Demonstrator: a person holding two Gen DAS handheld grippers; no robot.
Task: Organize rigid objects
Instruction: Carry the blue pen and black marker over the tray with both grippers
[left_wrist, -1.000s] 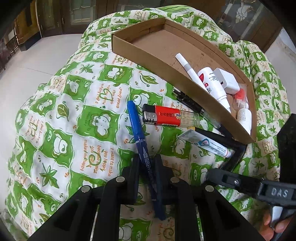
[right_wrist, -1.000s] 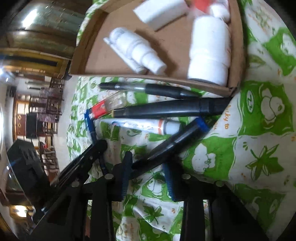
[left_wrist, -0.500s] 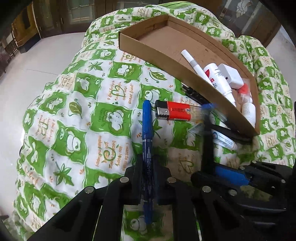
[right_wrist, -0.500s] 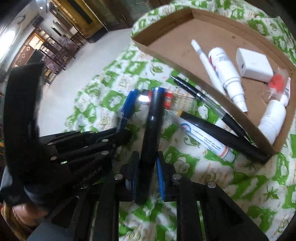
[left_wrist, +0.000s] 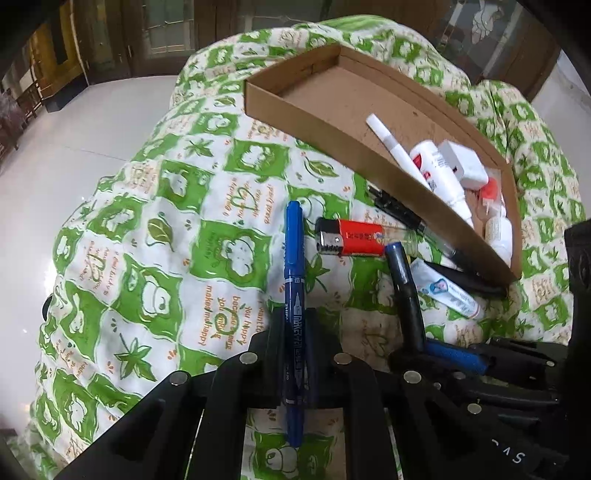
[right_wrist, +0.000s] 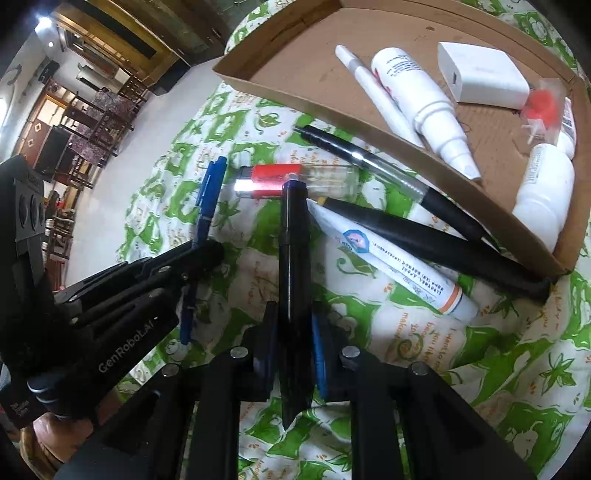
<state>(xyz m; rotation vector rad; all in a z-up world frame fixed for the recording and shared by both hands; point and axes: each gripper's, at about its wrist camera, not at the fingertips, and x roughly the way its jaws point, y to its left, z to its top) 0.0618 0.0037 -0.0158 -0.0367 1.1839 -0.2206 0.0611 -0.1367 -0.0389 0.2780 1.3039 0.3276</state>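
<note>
My left gripper (left_wrist: 293, 325) is shut on a blue marker (left_wrist: 293, 266), which points up the green patterned cloth. Beside it, my right gripper (right_wrist: 293, 317) is shut on a black marker with a blue end (right_wrist: 291, 236); that marker (left_wrist: 404, 291) also shows at the right of the left wrist view. A shallow cardboard tray (left_wrist: 314, 114) lies beyond, holding a white pen (right_wrist: 373, 92), a white spray bottle (right_wrist: 417, 96), a white charger block (right_wrist: 480, 75) and other small items. On the cloth in front of the tray lie a red lighter (left_wrist: 354, 238), a black pen (right_wrist: 369, 158), a thick black marker (right_wrist: 424, 240) and a white tube (right_wrist: 391, 258).
The cloth (left_wrist: 147, 240) covers a rounded surface that drops off at the left to a pale tiled floor (left_wrist: 55, 155). Dark wooden furniture (right_wrist: 85, 122) stands in the room beyond. The left half of the tray holds nothing.
The right gripper rolled and shut on the black marker, swinging it from slanted to pointing straight ahead and lifting it slightly. The blue marker in the left gripper straightened.
</note>
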